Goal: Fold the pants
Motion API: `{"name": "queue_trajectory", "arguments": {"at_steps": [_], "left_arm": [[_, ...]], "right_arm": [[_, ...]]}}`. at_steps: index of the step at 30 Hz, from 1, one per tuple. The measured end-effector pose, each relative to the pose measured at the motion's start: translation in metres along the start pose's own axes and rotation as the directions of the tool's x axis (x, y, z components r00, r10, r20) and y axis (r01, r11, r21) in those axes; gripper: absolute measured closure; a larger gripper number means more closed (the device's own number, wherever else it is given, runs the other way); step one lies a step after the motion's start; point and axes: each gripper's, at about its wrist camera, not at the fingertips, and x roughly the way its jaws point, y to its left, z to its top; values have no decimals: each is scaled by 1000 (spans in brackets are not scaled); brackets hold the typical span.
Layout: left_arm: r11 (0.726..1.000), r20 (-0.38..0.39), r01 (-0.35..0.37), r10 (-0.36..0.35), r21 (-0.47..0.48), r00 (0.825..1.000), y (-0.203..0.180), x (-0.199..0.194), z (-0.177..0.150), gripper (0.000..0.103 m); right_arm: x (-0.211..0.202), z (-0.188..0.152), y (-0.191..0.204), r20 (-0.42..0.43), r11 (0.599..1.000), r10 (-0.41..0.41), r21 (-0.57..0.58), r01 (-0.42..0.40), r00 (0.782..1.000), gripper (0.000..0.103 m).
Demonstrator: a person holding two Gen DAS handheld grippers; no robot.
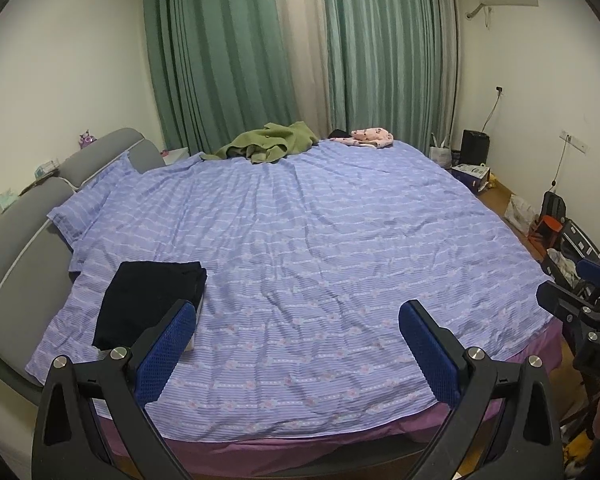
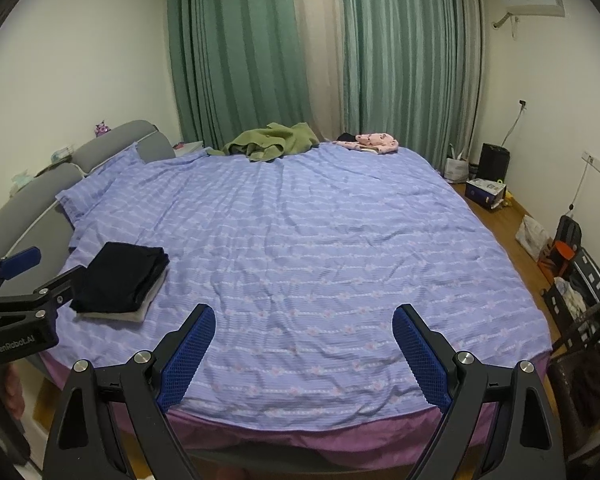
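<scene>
A folded pair of black pants (image 1: 148, 300) (image 2: 122, 276) lies near the bed's left front corner, on top of a folded light-coloured garment (image 2: 116, 314). My left gripper (image 1: 299, 306) hovers open over the front of the bed, its left finger just in front of the black pile, nothing between its blue pads. My right gripper (image 2: 304, 312) is also open and holds nothing, over the bare bedcover to the right of the pile. Each gripper shows at the edge of the other's view. A crumpled green garment (image 1: 268, 142) (image 2: 272, 140) lies at the far edge of the bed.
The bed has a purple-blue striped cover (image 1: 320, 220) and a grey padded headboard (image 1: 20, 232) on the left. A pink garment (image 1: 372, 136) lies at the far right corner. Boxes, bags and a chair (image 2: 560, 256) stand on the wooden floor to the right.
</scene>
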Motion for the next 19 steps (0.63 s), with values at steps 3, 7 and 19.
{"name": "queue_trajectory", "arguments": {"at_steps": [3, 7, 19], "left_arm": [[1000, 1, 0, 0, 1, 1000, -3, 0, -1, 0], [1000, 2, -1, 1, 3, 1000, -4, 0, 0, 0], [1000, -2, -1, 1, 25, 1000, -14, 1, 3, 0]], "right_arm": [[-1, -1, -4, -1, 1000, -3, 4, 3, 1000, 12], [-2, -2, -5, 0, 1000, -6, 4, 6, 1000, 12], [-6, -8, -22, -5, 1000, -18, 17, 18, 1000, 12]]}}
